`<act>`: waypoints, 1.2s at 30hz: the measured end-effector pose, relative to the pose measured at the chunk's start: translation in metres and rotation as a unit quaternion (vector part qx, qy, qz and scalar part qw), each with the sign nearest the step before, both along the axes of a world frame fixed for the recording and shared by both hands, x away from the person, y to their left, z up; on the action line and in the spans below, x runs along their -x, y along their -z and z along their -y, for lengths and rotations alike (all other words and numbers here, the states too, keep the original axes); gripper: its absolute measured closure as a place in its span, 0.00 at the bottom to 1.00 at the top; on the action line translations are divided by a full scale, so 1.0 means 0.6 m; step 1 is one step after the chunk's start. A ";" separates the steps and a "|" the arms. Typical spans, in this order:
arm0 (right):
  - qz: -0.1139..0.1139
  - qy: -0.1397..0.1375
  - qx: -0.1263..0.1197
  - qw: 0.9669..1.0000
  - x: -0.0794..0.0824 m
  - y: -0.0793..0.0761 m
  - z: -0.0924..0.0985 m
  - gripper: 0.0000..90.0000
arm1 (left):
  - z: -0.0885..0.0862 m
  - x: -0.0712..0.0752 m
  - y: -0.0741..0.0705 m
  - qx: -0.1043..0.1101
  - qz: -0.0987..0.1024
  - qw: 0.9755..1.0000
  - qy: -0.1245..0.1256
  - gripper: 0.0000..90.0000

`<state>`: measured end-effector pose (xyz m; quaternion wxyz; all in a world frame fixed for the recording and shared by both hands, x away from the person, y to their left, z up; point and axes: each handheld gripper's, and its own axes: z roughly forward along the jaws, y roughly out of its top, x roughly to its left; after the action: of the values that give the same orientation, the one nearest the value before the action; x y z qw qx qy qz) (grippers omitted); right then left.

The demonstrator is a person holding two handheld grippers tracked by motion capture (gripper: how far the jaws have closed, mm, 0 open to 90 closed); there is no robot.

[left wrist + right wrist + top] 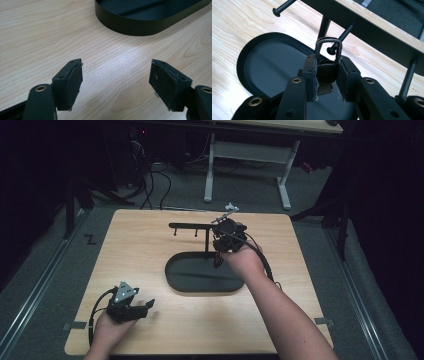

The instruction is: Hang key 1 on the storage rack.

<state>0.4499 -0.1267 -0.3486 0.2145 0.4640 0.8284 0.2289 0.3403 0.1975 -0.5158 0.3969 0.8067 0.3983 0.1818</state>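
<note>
On the wooden table (pixel 150 235) stands a black rack (pixel 200 226) — a crossbar with pegs on a post rising from an oval tray (pixel 175 275) — and the step in hand looks like hanging a small padlock (pixel 327 72) on one of those pegs. The right gripper (pixel 327 72) pinches the padlock's dark body between its pads, shackle (pixel 329 41) upright just before the knobbed peg (pixel 342 37); next the loop must be threaded over that knob — a fine alignment. The left gripper (pixel 116 77) rests spread and empty near the tray's front wall.
</note>
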 end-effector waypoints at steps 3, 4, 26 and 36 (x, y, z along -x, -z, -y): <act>0.003 -0.002 0.001 1.000 -0.003 0.001 -0.001 0.78 | 0.000 0.000 0.000 0.000 0.000 1.000 0.001 0.30; 0.004 -0.001 0.001 1.000 -0.004 0.002 -0.001 0.78 | 0.000 0.000 0.000 -0.001 -0.002 1.000 0.002 0.30; 0.005 0.013 0.006 1.000 -0.018 0.016 -0.002 0.78 | -0.001 0.000 0.001 0.001 -0.001 1.000 0.006 0.30; 0.011 0.020 -0.005 1.000 -0.019 0.020 0.000 0.73 | -0.001 0.000 0.001 -0.001 -0.004 1.000 0.007 0.30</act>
<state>0.4612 -0.1265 -0.3607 0.2253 0.4788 0.8157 0.2336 0.3405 0.1980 -0.5163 0.3958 0.8107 0.3937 0.1763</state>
